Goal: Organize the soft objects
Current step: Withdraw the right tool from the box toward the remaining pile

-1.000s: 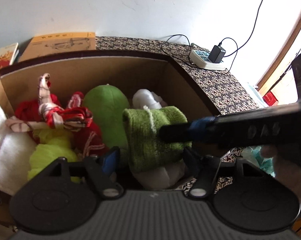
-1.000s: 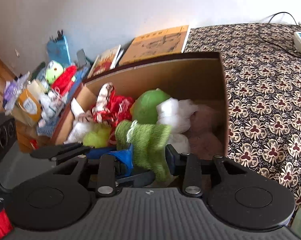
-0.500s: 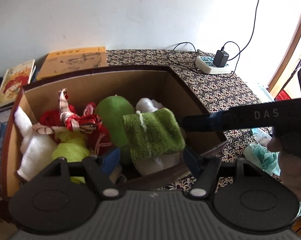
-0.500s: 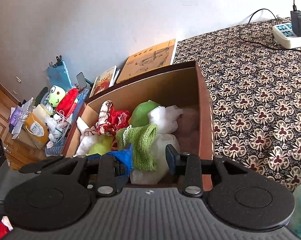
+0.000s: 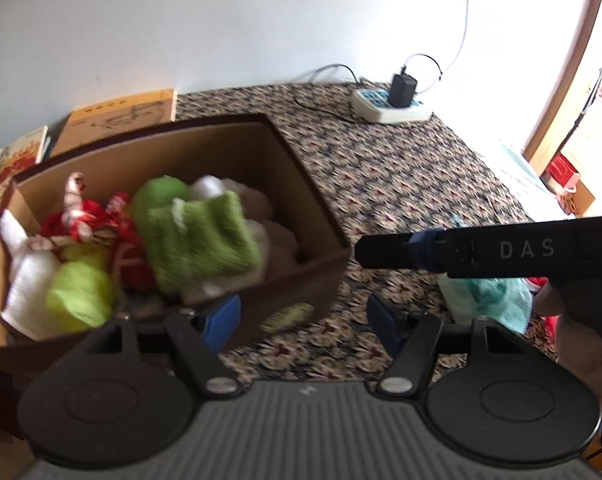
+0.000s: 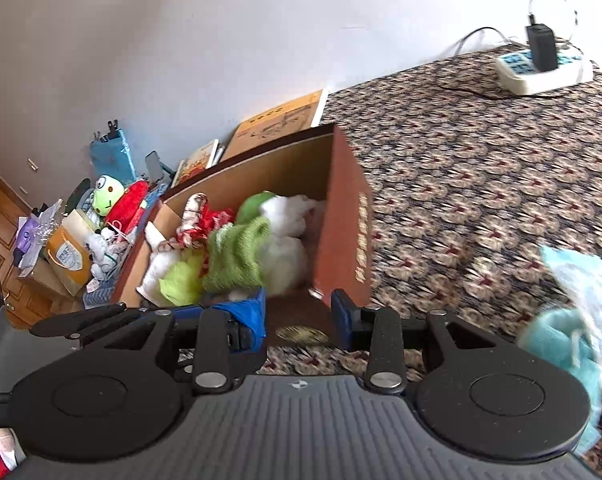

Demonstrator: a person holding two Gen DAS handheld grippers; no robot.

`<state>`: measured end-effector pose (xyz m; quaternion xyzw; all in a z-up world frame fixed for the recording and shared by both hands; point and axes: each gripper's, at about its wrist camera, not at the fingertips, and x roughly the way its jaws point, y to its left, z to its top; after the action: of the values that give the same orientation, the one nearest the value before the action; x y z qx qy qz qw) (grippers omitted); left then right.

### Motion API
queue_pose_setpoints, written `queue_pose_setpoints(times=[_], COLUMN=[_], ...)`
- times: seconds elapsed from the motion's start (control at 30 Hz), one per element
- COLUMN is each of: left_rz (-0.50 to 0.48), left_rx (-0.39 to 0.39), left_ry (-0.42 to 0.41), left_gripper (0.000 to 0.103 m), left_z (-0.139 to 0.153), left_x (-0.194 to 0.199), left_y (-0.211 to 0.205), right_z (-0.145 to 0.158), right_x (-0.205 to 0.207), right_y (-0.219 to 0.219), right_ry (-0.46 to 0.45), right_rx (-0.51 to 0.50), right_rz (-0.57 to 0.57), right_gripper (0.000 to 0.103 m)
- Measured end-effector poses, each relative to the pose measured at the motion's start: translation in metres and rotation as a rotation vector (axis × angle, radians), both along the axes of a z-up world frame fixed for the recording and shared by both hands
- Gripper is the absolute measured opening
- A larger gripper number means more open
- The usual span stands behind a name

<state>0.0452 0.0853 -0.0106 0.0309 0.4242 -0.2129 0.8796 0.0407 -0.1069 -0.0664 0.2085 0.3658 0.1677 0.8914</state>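
Your cardboard box (image 5: 313,216) sits on the patterned counter (image 5: 401,184) with its open top towards you, which is why everything soft can simply be dropped in from above: the green knitted cloth (image 5: 201,240) lies on top of the heap, draped over a white plush (image 6: 285,252), with a round green toy (image 5: 161,196) behind it, a red-and-white ribbon bundle (image 5: 89,220) to the left, and a yellow-green puff (image 5: 81,296) and white fabric (image 5: 25,276) along the near left wall. The box looks close to full, so the cloth rides high rather than sinking in. Your left gripper (image 5: 301,320) stands wide open with nothing between its blue pads, hanging over the near right corner of the box and the counter beside it. Your right gripper (image 6: 299,316) is also parted and empty; its blue-taped finger shows clear of the cloth, and it too looks across the box's near corner. To my eye the likely next target is the pale teal soft thing (image 6: 573,312) lying on the counter to the right, well apart from the box, since it is the only soft piece visible outside it. The power strip (image 5: 389,104) and its cables sit at the far edge, out of your way.
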Motion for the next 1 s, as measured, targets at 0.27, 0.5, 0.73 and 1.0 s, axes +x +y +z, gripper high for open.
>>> queue_pose_setpoints(times=[0.27,0.5,0.73,1.0], left_rz=[-0.038,-0.04,-0.042,-0.041], left_rx=[0.019,0.052,0.081,0.132], left_ry=[0.046,0.08,0.081,0.092], left_gripper=[0.069,0.069,0.069,0.069], left_z=[-0.008,-0.013,-0.014,-0.022], left_x=[-0.02,-0.029,-0.042,-0.056], left_y=[-0.048,-0.085,-0.115,-0.147], right_z=[-0.006,-0.014,-0.02,-0.028], right_x=[-0.034,-0.058,-0.078,-0.095], right_y=[-0.043,-0.076,-0.105,-0.131], right_ry=[0.014,0.038,0.043,0.055], right_rx=[0.005,0.007,0.008,0.009], right_rz=[-0.056,-0.106,-0.132,-0.154], right_gripper=[0.019,0.02,0.02,0.02])
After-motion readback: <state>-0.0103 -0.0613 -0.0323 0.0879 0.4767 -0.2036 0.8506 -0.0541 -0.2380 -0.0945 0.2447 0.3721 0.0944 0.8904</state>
